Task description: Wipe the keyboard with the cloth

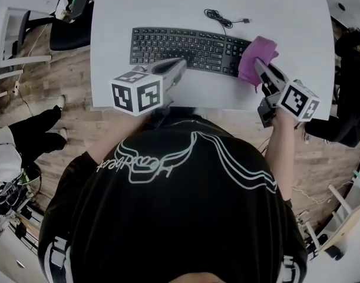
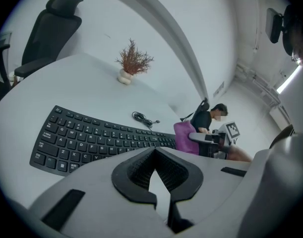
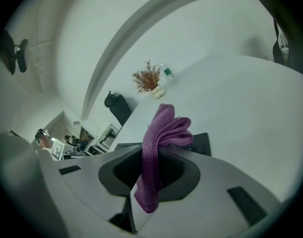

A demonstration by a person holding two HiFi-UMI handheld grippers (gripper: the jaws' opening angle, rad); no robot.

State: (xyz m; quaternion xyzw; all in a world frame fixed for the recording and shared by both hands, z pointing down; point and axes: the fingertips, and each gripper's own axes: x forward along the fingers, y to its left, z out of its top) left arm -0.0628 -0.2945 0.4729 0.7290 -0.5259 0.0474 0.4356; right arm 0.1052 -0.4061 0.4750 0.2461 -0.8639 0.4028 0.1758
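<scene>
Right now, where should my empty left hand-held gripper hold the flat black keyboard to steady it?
Probably the left short end of the flat black keyboard, coming from the left along the white table. It lies flat and thin, that end is bare, and the purple cloth in the right hand-held gripper covers the right end.

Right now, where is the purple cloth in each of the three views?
Head view: cloth right of centre, over the keyboard's right end.
Left gripper view: cloth right of centre, at the keyboard's far end.
Right gripper view: cloth at centre, standing up before the keyboard.
Shared landmark: the black keyboard.
</scene>
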